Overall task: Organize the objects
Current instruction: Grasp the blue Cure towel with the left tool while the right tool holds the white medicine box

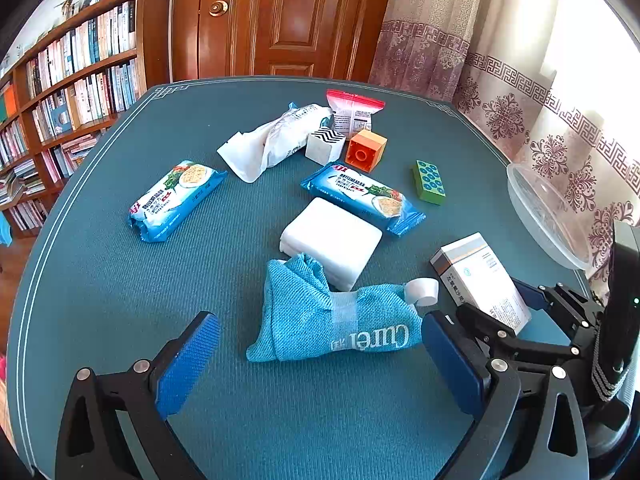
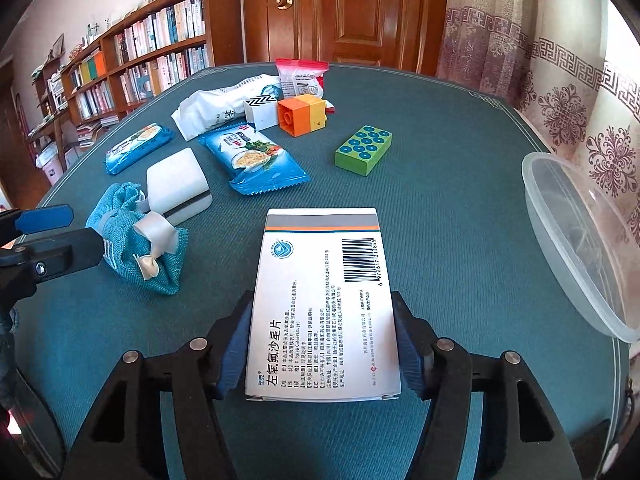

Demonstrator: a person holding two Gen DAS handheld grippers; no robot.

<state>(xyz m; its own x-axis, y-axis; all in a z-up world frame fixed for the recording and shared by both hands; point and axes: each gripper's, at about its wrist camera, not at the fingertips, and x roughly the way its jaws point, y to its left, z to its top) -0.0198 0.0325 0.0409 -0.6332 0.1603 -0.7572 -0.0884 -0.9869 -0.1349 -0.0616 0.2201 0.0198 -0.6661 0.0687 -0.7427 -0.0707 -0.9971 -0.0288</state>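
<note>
Your right hand-held gripper (image 2: 322, 344) clamps a white medicine box (image 2: 320, 300) with barcode and grey-orange stripe above the worktop (image 2: 440, 208); your left hand-held gripper (image 1: 320, 354) gapes around the blue cloth pouch (image 1: 320, 316)

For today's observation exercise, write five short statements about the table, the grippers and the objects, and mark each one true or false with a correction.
1. The right gripper is shut on the white printed medicine box. True.
2. The left gripper is clamped on the blue woven cloth bundle. False: its jaws stand wide open, pads clear of the bundle.
3. The green rectangular block with blue dots sits inside the clear plastic bowl. False: it lies on the teal table mat.
4. Two blue cracker packets lie on the mat. True.
5. The orange toy brick sits beside the white cube with a black zigzag top. True.
</note>
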